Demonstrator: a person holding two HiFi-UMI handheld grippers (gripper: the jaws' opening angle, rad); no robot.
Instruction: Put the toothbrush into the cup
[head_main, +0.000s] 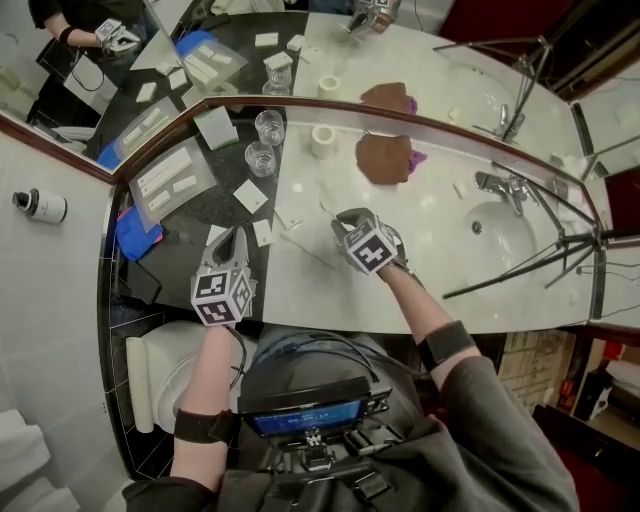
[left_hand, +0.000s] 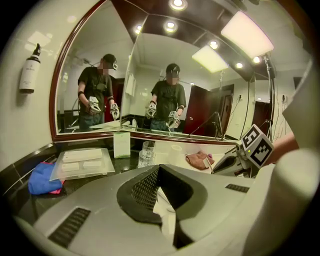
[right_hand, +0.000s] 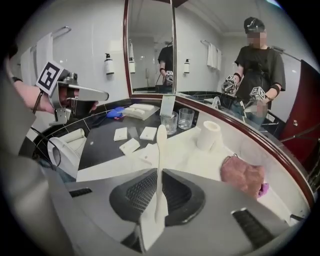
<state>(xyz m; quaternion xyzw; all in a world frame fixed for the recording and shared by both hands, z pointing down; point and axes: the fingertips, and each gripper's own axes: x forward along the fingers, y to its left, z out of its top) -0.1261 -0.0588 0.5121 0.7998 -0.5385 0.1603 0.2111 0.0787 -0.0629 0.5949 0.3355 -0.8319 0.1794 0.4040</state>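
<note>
One long pale counter (head_main: 430, 215) carries everything. Over it the right gripper (right_hand: 159, 200) is clamped on the toothbrush (right_hand: 160, 160) by its lower end, probably so the long free end can drop straight into a glass. The left gripper (left_hand: 162, 202) hangs off to the side, jaws together on a white scrap (left_hand: 165, 212) — seemingly a wrapper, held out of the way. The glasses (right_hand: 186, 118) stand by the mirror, well apart from the toothbrush. Whether its tip bears bristles is hard to make out.
</note>
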